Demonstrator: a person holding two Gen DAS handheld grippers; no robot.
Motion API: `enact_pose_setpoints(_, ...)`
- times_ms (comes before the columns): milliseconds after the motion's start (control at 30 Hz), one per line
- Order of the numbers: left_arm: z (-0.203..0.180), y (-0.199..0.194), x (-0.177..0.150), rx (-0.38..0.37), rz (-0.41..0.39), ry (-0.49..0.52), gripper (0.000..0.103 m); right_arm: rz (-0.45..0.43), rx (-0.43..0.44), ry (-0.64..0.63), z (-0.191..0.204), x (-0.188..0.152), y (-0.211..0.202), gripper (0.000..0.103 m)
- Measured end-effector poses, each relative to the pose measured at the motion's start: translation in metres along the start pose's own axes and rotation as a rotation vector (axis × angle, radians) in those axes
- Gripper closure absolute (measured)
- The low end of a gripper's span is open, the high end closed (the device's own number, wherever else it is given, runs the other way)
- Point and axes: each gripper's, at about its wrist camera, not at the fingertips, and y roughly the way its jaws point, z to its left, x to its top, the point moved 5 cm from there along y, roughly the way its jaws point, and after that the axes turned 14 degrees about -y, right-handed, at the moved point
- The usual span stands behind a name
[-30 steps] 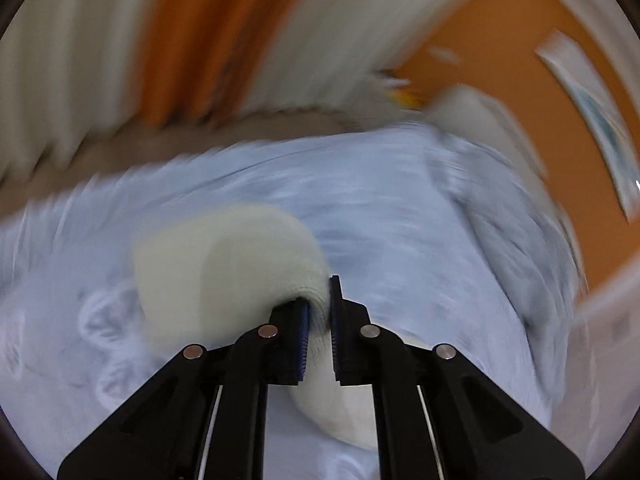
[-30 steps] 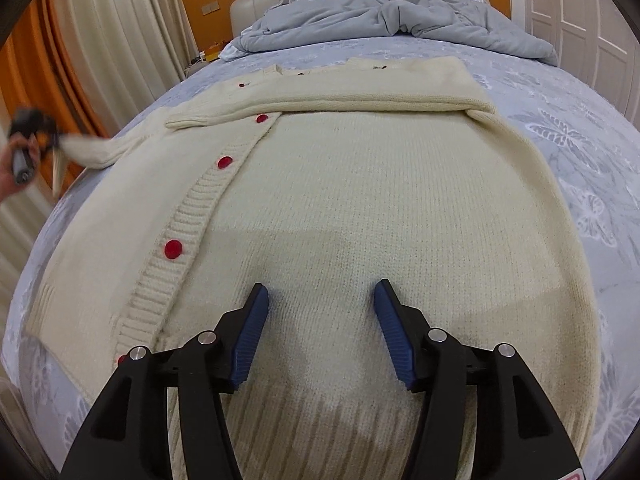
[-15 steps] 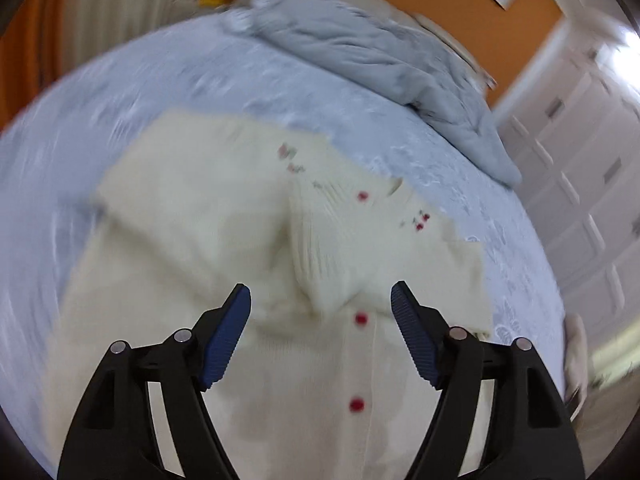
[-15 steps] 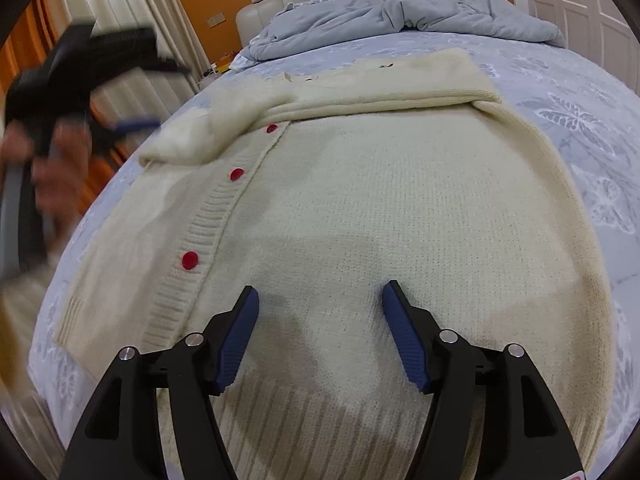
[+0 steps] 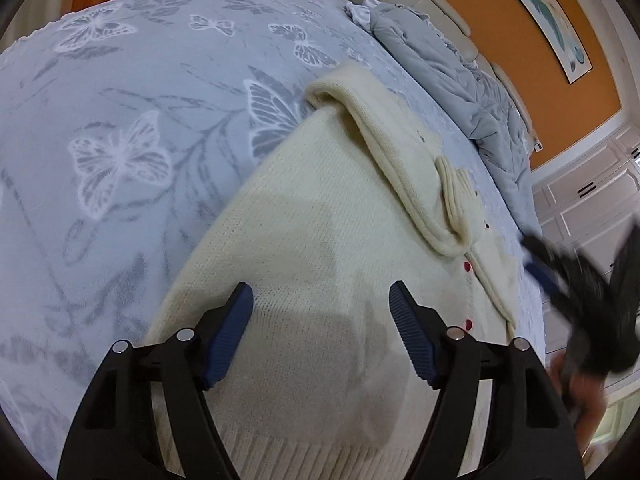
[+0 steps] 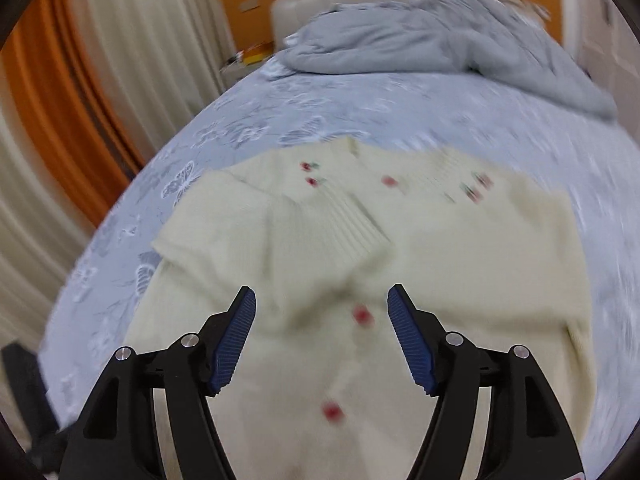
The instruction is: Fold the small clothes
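Cream cardigan (image 5: 320,240) on bed (image 5: 120,120) | 2 sleeves (image 5: 400,168) folded across chest, body fold left | left gripper (image 5: 320,332) wide, empty | right gripper (image 6: 320,332) just opening wider, empty

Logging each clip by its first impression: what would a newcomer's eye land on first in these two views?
The cream cardigan with red buttons, spread on the butterfly-print bedspread, both sleeves folded across its chest. Next, the left gripper and right gripper, jaws open and empty above it. Behind lies a crumpled grey duvet against the orange wall.
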Motion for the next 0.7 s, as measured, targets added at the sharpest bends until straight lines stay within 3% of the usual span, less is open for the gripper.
enact_pose_setpoints(100, -0.005, 0.003, 0.001, 0.010, -0.008, 0.031, 0.027, 0.093, -0.053, -0.084, 0.023, 0.020, 0.048, 0.036)
enact_pose_setpoints(167, -0.006, -0.002, 0.000, 0.013, -0.005, 0.048, 0.024, 0.168, -0.102, -0.117, 0.027, 0.019, 0.075, 0.042)
enact_pose_setpoints(200, -0.007, -0.001, 0.001, 0.009, 0.002, 0.053, 0.022, 0.209, -0.134, -0.123, 0.025, 0.016, 0.089, 0.072)
enact_pose_setpoints(233, -0.008, -0.001, 0.003, 0.004, 0.010, 0.050, 0.022, 0.212, -0.148, -0.117, 0.022, 0.014, 0.091, 0.091)
enact_pose_setpoints(267, -0.008, 0.000, 0.005, -0.003, 0.019, 0.043, 0.021, 0.186, -0.119, -0.063, 0.013, 0.018, 0.085, 0.091)
enact_pose_setpoints(333, -0.006, 0.000, 0.008, -0.028, 0.041, 0.022, 0.021, 0.043, -0.011, 0.135, -0.019, 0.032, 0.045, 0.092)
enact_pose_setpoints(433, -0.003, 0.001, 0.010, -0.060, 0.054, 0.008, 0.019, -0.099, 0.009, 0.304, -0.069, 0.025, -0.008, 0.092)
enact_pose_setpoints(533, -0.007, 0.000, 0.010, -0.049, 0.050, 0.012, 0.018, -0.047, -0.083, 0.414, -0.131, -0.020, -0.006, 0.092)
enact_pose_setpoints(600, -0.017, -0.003, 0.015, -0.055, 0.049, -0.026, 0.018, 0.081, -0.041, 0.458, -0.153, -0.059, 0.026, 0.090)
enact_pose_setpoints(667, -0.035, -0.005, 0.023, -0.129, 0.068, -0.077, 0.018, 0.082, 0.032, 0.503, -0.160, -0.077, 0.034, 0.086)
enact_pose_setpoints(700, -0.049, -0.001, 0.032, -0.160, 0.076, -0.103, 0.018, 0.055, 0.052, 0.523, -0.162, -0.078, 0.030, 0.077)
